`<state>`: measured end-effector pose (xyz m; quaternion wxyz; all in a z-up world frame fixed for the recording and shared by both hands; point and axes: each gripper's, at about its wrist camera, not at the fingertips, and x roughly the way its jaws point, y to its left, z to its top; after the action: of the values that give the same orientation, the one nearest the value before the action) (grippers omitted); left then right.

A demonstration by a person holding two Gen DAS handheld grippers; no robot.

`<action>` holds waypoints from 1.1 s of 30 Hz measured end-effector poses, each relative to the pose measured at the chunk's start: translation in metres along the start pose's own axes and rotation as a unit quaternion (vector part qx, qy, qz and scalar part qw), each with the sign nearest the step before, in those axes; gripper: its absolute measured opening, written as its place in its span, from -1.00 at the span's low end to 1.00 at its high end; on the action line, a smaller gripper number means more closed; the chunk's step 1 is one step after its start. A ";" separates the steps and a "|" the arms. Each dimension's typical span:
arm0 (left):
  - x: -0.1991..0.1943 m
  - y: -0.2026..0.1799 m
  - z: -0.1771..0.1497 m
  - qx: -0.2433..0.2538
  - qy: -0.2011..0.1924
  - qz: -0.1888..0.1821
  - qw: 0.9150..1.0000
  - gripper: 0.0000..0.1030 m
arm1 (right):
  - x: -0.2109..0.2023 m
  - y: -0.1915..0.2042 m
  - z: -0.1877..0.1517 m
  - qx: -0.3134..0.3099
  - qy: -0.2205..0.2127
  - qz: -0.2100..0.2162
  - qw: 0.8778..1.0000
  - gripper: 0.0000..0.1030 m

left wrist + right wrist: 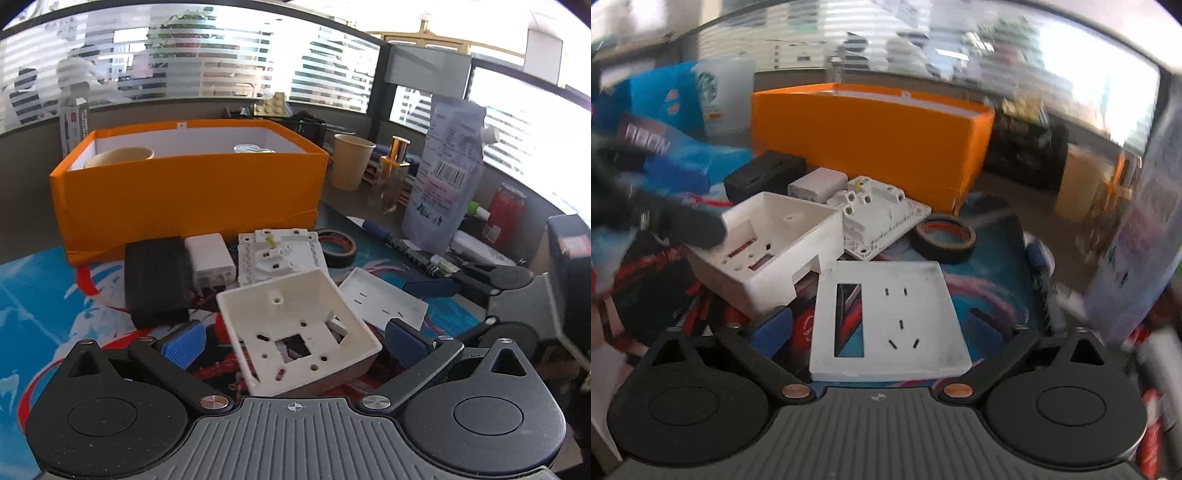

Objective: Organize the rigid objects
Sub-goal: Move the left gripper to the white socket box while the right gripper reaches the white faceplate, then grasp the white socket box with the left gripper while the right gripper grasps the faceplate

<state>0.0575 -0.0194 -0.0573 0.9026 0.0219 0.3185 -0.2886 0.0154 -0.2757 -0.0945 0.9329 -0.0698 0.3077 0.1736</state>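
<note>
Left tool (291, 341) spread around junction box (295, 328); right tool (882, 332) spread around faceplate (886, 317)

1. A frosted plastic cup (718, 98) behind the orange box (871, 136) carries the round green Starbucks siren logo; no lettering on it can be read.
2. A dark band on the blue packaging (661, 122) at the left shows white letters that look like "ABON"; the start is cut off and blurred.
3. The pale pouch (448, 173) standing at the right bears a black barcode and printed lines too small to read.
</note>
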 end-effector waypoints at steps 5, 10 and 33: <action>0.011 -0.013 -0.002 -0.003 0.012 0.009 1.000 1.00 | -0.013 -0.005 -0.011 0.009 -0.005 -0.011 1.000 0.64; 0.025 -0.021 -0.004 0.002 0.030 0.035 0.999 1.00 | -0.026 -0.009 -0.022 0.016 -0.010 -0.023 1.000 0.65; 0.020 -0.018 -0.016 -0.011 0.020 0.059 0.998 0.83 | -0.044 -0.014 -0.028 0.045 -0.033 -0.042 0.998 0.65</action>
<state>0.0508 -0.0410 -0.0791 0.9120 0.0366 0.3374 -0.2305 -0.0280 -0.3077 -0.0898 0.9512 -0.0351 0.2807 0.1231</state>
